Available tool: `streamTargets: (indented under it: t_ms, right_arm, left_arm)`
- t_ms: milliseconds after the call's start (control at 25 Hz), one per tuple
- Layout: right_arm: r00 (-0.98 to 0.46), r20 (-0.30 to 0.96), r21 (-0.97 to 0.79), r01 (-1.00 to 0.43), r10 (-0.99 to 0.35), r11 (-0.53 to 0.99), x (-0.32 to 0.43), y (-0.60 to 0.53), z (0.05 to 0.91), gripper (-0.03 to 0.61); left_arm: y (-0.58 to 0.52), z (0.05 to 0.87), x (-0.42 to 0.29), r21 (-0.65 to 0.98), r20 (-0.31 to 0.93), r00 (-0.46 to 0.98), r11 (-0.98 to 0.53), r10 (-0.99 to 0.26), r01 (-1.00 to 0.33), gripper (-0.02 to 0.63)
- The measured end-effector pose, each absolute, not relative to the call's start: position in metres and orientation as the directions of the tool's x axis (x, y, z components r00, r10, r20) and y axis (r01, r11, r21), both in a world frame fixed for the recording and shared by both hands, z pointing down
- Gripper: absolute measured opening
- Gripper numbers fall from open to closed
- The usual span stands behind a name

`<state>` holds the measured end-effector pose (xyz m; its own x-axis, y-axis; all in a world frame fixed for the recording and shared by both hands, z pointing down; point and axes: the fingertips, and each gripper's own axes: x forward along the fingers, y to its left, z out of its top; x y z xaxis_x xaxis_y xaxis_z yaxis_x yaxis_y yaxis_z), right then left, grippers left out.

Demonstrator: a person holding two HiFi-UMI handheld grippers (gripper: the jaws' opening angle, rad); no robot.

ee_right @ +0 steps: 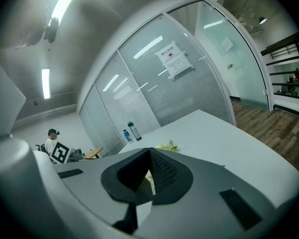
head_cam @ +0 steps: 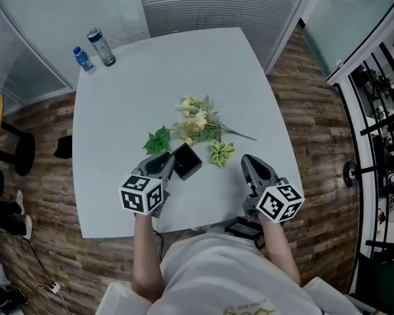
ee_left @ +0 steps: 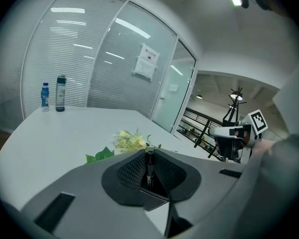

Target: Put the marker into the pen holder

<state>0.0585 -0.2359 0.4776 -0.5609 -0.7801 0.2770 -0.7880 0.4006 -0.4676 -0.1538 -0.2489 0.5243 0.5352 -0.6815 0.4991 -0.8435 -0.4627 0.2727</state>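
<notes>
Our left gripper (ee_left: 149,153) has its jaws clamped on the black marker (ee_left: 149,171), which runs lengthwise up between the pads in the left gripper view. We judge the pen holder (head_cam: 186,161) sits just beyond those jaw tips, slightly to their right, so this hand is far nearer. Right of the pen holder, our right gripper (ee_right: 148,150) hangs closed and empty, with the flowers (head_cam: 198,125) just past the holder
</notes>
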Motion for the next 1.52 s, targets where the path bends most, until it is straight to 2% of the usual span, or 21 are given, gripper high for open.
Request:
streamTargets:
  t_ms: [480, 1520]
  right_arm:
    - [-0.556, 0.311, -0.484, -0.790, -0.771, 0.375, 0.061, -0.243, 0.497, 0.016]
    - [-0.572, 0.328, -0.498, -0.781, -0.752, 0.377, 0.059, -0.247, 0.510, 0.015]
  left_arm:
    - [-0.253, 0.553, -0.135, 0.212, 0.599, 0.525, -0.512, -0.605, -0.832, 0.057]
    - [-0.248, 0.581, -0.144, 0.140, 0.651, 0.428, -0.455, -0.626, -0.879, 0.058]
